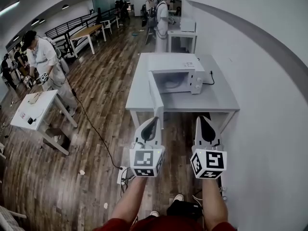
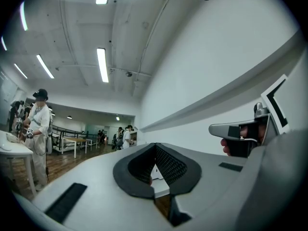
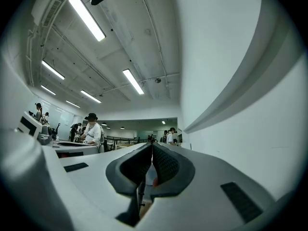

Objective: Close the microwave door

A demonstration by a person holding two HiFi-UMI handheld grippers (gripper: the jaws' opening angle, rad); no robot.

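A white microwave (image 1: 175, 76) stands on a grey table (image 1: 219, 100) against the right wall. Its door (image 1: 155, 96) hangs open, swung out over the table's front edge toward me. My left gripper (image 1: 153, 121) is held just short of the door's near edge, shut with nothing in it. Beside it, my right gripper (image 1: 206, 121) is in front of the table's edge, shut and empty too. In the left gripper view the left gripper (image 2: 155, 146) has its tips together, and the right gripper (image 2: 240, 131) shows at the right. The right gripper view shows the right gripper (image 3: 152, 146) with tips together.
The white wall (image 1: 269, 105) runs close along the right. A white desk (image 1: 33, 110) with a person (image 1: 45, 61) at it stands to the left. A black cable (image 1: 96, 129) crosses the wooden floor to a power strip (image 1: 122, 174). Another table (image 1: 182, 35) and people are behind.
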